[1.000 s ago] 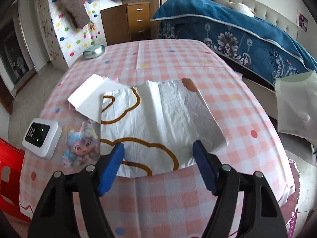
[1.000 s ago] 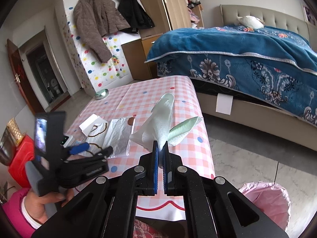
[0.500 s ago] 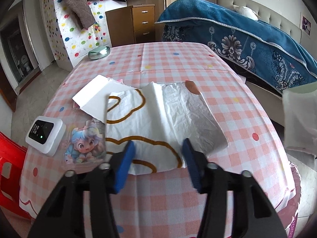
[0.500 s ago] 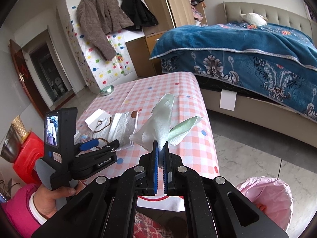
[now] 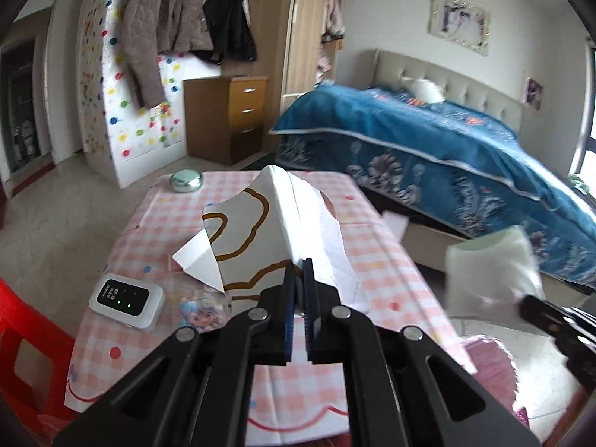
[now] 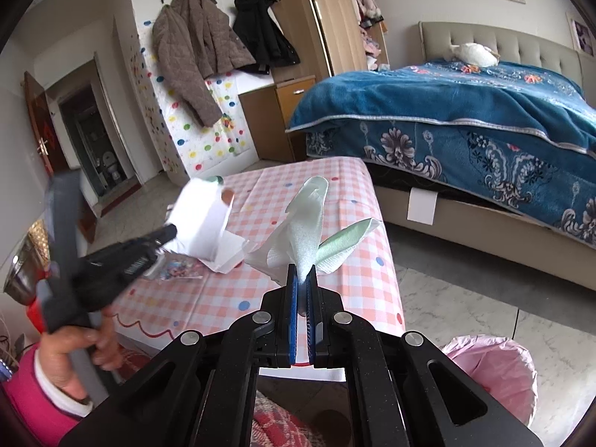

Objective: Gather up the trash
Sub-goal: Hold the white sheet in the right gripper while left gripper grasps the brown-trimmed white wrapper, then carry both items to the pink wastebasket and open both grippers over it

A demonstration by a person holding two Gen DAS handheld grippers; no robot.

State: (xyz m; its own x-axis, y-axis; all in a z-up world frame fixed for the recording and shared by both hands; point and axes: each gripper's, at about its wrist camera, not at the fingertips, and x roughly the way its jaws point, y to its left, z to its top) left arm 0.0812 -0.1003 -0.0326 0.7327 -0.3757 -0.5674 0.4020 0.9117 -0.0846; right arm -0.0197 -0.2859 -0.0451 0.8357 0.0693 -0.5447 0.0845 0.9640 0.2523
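My left gripper (image 5: pixel 298 272) is shut on the near edge of a large white paper wrapper with brown lines (image 5: pixel 246 231), which hangs lifted above the pink checked table (image 5: pixel 376 260). In the right wrist view the same wrapper (image 6: pixel 201 216) dangles from the left gripper (image 6: pixel 165 231), held by a hand in a pink sleeve. My right gripper (image 6: pixel 302 273) is shut on a crumpled white and green tissue (image 6: pixel 307 234), held up over the table's right edge. In the left wrist view that tissue (image 5: pixel 488 268) shows blurred at the right.
A pink-lined trash bin (image 6: pixel 495 368) stands on the floor right of the table. On the table lie a white device with green lights (image 5: pixel 126 300), a cartoon sticker card (image 5: pixel 201 311) and a round metal tin (image 5: pixel 185 180). A red chair (image 5: pixel 22 335) is at the left and a blue bed (image 6: pixel 465 111) behind.
The left gripper closed on the wrapper's near edge and rose, lifting the flat wrapper off the table. The right gripper kept its grip on the tissue and shifted slightly.
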